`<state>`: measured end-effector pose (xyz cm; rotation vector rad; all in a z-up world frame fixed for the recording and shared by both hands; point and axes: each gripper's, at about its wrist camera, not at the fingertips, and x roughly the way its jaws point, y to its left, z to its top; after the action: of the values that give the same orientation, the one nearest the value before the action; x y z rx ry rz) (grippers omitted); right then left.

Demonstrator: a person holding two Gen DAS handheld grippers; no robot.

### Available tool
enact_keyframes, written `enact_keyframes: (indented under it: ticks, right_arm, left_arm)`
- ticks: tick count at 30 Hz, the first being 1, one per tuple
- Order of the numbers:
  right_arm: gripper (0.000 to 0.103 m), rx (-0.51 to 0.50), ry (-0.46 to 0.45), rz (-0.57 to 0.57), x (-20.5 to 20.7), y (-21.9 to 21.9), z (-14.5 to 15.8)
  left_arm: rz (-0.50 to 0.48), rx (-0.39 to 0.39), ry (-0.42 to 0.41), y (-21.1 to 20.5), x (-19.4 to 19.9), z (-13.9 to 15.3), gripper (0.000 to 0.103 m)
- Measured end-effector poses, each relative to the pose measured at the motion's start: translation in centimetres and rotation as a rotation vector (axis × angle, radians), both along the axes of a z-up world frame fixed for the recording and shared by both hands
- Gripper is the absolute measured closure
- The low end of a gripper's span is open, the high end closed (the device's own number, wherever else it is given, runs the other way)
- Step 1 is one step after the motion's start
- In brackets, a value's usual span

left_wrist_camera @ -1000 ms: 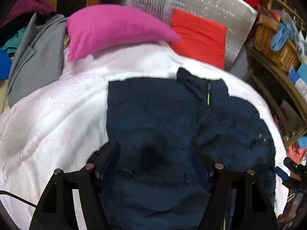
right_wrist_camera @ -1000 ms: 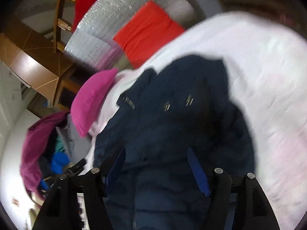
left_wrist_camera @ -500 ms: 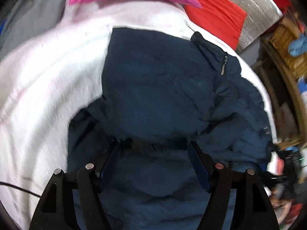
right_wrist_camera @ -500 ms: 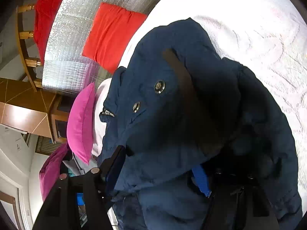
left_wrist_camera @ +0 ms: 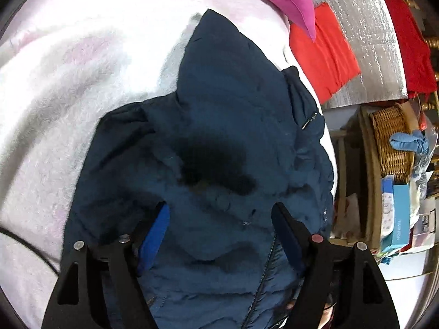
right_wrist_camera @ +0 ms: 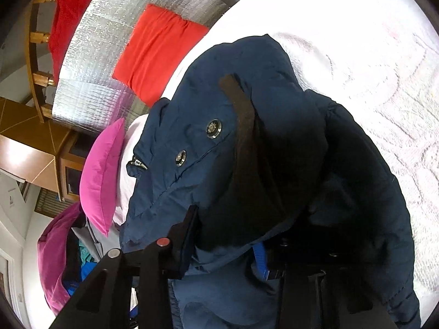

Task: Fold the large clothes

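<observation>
Dark navy padded zip jacket [left_wrist_camera: 219, 126] lying rumpled on white fluffy bedspread [left_wrist_camera: 55, 109], collar end toward magenta pillow [right_wrist_camera: 101, 170] & orange-red cushion [right_wrist_camera: 156, 52], snap-button flap [right_wrist_camera: 192, 142] turned up in right wrist view. Right gripper [right_wrist_camera: 227, 235] closing now, w/ thick fold of navy fabric between the blue-padded fingers [right_wrist_camera: 259, 260]; looks like bite on folded edge, prob. more than one layer, though pad contact hard to confirm under the cloth. Left gripper [left_wrist_camera: 219, 230] spread wide & opening further, low over the quilted front near the zip, nothing pinched. To do step well: finish right squeeze fully before any lift; check both layers caught, not just the shell. Set left over matching edge at same depth, then clamp. Lift both ends together, level, so the panel carries flat w/o twisting. Risk: slippery puffy fabric sliding out of a shallow bite, so go deep.
</observation>
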<state>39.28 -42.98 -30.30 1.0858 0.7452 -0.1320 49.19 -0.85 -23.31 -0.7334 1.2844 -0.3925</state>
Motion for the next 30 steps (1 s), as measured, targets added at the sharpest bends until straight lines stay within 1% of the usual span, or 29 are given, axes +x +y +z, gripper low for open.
enact_keyframes:
  ticks: [6,9,11,12,14,16,17,19,20,21,22,23,24,25,27,30]
  right_arm:
    - [0.064,-0.021,-0.009,0.009,0.1,0.3,0.0]
    - [0.064,-0.018,-0.009,0.017,0.2,0.2,0.0]
    - [0.064,-0.011,-0.010,0.023,0.3,0.1,0.0]
    - [0.064,0.002,-0.011,0.026,0.3,0.0,-0.1]
    - [0.060,0.059,-0.023,0.020,0.1,-0.6,-0.3]
    - [0.052,0.135,-0.043,-0.005,-0.2,-1.3,-0.6]
    - [0.050,0.161,-0.057,-0.024,-0.3,-1.7,-0.6]
    - [0.050,0.169,-0.052,-0.035,-0.1,-1.9,-0.7]
    - [0.050,0.153,-0.048,-0.033,0.2,-1.9,-0.6]
    - [0.055,0.128,-0.043,-0.029,0.4,-1.8,-0.4]
    - [0.064,0.096,-0.035,-0.023,0.7,-1.7,-0.1]
    - [0.069,0.048,-0.021,-0.018,1.0,-1.5,0.4]
    - [0.075,0.020,-0.022,-0.015,1.1,-1.4,0.9]
    - [0.077,-0.010,-0.031,-0.013,1.3,-1.4,1.6]
    - [0.078,-0.108,-0.069,-0.005,1.5,-1.1,4.0]
    - [0.078,-0.237,-0.075,0.008,2.0,-0.3,5.9]
  left_arm:
    - [0.052,-0.069,-0.038,-1.1,1.4,-0.6,0.025]
    - [0.095,-0.091,-0.049,-1.3,2.2,-1.2,0.028]
    - [0.120,-0.082,-0.059,-1.3,2.5,-1.7,0.041]
    - [0.127,-0.069,-0.059,-1.3,2.6,-1.8,0.050]
    - [0.141,-0.074,-0.057,-1.1,2.7,-2.1,0.057]
    - [0.147,-0.071,-0.060,-1.3,2.9,-2.2,0.065]
    - [0.148,-0.067,-0.063,-1.3,2.9,-2.2,0.067]
    - [0.148,-0.046,-0.075,-1.5,3.0,-2.1,0.074]
    - [0.147,-0.039,-0.083,-1.7,2.9,-2.0,0.076]
    - [0.147,-0.034,-0.092,-1.8,2.8,-1.9,0.079]
    - [0.147,-0.033,-0.100,-1.9,2.7,-1.7,0.082]
    - [0.146,-0.032,-0.111,-1.9,2.6,-1.4,0.083]
    - [0.147,-0.032,-0.120,-1.9,2.6,-1.2,0.084]
    - [0.143,-0.032,-0.137,-2.0,2.3,-0.6,0.085]
    - [0.140,-0.024,-0.170,-2.2,1.8,0.4,0.086]
    - [0.137,0.024,-0.198,-2.4,1.0,1.0,0.086]
